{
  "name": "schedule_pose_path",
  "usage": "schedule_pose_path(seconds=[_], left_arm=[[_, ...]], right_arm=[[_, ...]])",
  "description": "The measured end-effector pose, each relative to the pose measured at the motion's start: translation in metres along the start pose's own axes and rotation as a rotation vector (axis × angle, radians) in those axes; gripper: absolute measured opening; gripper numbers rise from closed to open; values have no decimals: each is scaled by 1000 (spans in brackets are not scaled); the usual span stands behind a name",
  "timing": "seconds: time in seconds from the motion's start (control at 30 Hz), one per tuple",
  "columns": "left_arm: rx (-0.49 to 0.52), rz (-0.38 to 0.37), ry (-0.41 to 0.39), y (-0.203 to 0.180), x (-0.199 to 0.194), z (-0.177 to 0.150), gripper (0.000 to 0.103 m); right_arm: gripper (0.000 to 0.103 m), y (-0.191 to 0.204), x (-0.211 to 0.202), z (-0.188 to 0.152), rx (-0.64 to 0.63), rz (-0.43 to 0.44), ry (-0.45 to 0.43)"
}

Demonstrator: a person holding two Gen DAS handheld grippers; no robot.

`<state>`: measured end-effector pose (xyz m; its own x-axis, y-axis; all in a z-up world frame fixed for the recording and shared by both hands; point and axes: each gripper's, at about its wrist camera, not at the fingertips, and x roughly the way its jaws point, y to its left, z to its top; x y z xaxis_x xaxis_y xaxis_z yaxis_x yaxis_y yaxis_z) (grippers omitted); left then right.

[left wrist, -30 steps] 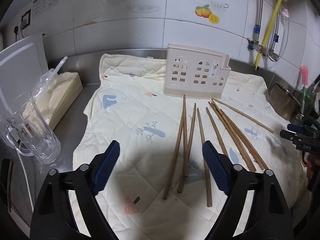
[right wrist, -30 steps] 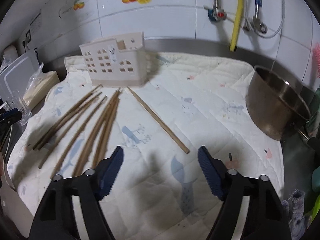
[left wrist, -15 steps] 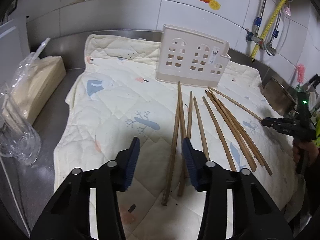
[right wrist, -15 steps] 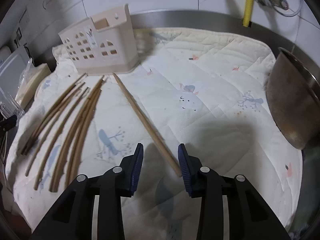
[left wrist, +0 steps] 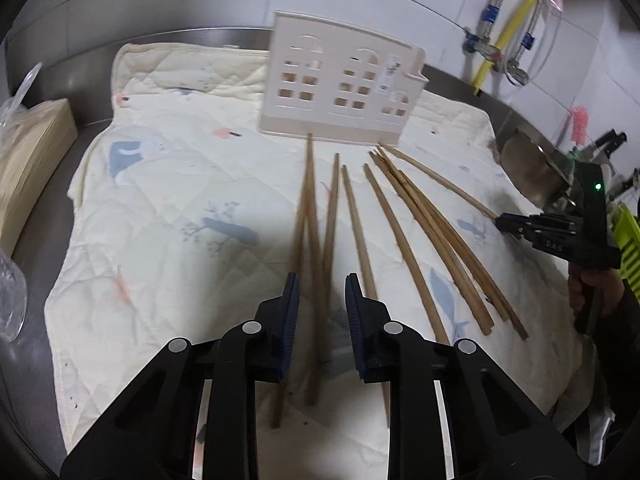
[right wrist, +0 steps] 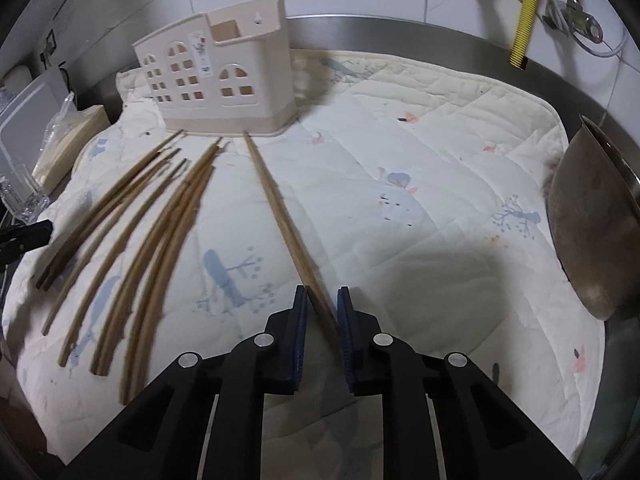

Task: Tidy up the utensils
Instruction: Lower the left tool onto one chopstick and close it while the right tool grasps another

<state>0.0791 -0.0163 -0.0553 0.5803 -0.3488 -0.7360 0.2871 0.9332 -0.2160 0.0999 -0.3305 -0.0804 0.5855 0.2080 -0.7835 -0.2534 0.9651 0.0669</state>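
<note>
Several brown wooden chopsticks (left wrist: 404, 236) lie fanned on a cream quilted mat (left wrist: 168, 184), in front of a beige house-shaped utensil holder (left wrist: 340, 88) that stands upright at the back. My left gripper (left wrist: 320, 304) is narrowed around the near part of three crossed chopsticks (left wrist: 316, 216), with a gap still showing beside them. My right gripper (right wrist: 322, 312) is narrowed around the near end of a single chopstick (right wrist: 276, 208) that lies apart from the others (right wrist: 160, 224), pads close to it. The holder also shows in the right wrist view (right wrist: 224, 84).
A steel pot (right wrist: 596, 224) sits at the mat's right edge. A glass mug (right wrist: 20, 196) and a wrapped stack of paper (left wrist: 28, 152) stand to the left. Tiled wall with pipes and a yellow hose (right wrist: 528, 12) runs behind.
Both grippers have moved down and forward to the chopsticks and their jaws have narrowed from wide open to nearly closed around them.
</note>
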Motion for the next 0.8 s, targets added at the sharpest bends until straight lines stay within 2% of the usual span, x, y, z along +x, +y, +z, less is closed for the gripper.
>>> schedule_pose_path(seconds=[0.2,0.27,0.37,0.63,0.73,0.8], left_arm=[[20,12,34,-5,17,2,23],[23,10,41,-5,20,1,17],[15,4,49,-4,25,2,14],[-16,1,65,3,32,2,14],[-12,-16,61,3,32,1,7],[-7,-16,56,1,31,1,7]], right_arm=[[11,19,-10,-3,-25,26,-33],[10,22,-8,-3,-23,29,-32],[10,23,-3,-4,-17,31,-24],[12,25,4,-6,-15,21,-8],[10,25,3,-7,-10,21,-14],[10,25,1,-7,-2,21,-23]])
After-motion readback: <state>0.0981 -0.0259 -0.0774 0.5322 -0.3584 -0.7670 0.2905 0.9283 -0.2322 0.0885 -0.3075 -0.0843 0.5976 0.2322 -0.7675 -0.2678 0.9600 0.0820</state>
